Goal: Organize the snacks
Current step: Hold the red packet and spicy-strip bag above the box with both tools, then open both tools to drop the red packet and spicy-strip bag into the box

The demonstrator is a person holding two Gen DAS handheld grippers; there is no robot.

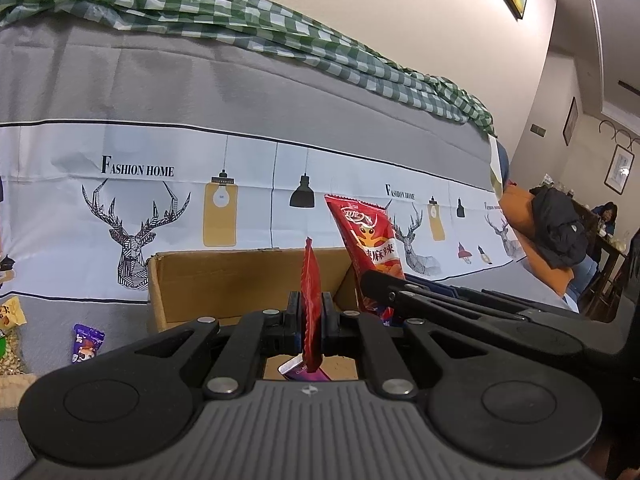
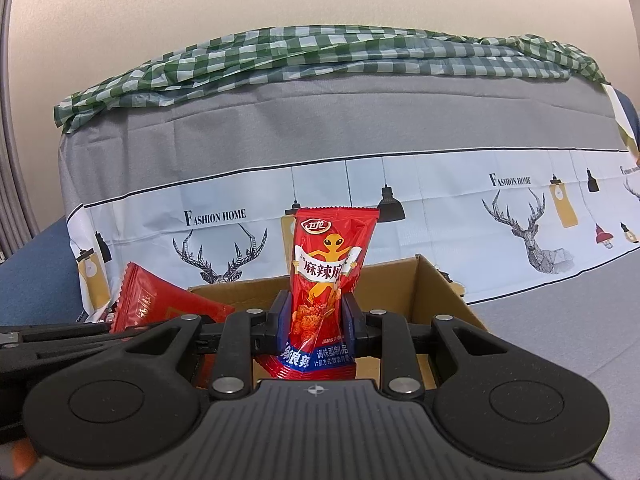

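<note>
On the grey cover at far left lies a purple packet (image 1: 87, 343), apart from the box (image 1: 224, 280). The left gripper (image 1: 311, 312) has its fingers pressed together on a flat red sachet (image 1: 311, 300), held edge-on and upright over the open box; a purple wrapper (image 1: 304, 372) lies inside below it. Just right, the right gripper (image 2: 316, 320) pinches a red spicy-strip pack (image 2: 326, 276) upright above the same box.
</note>
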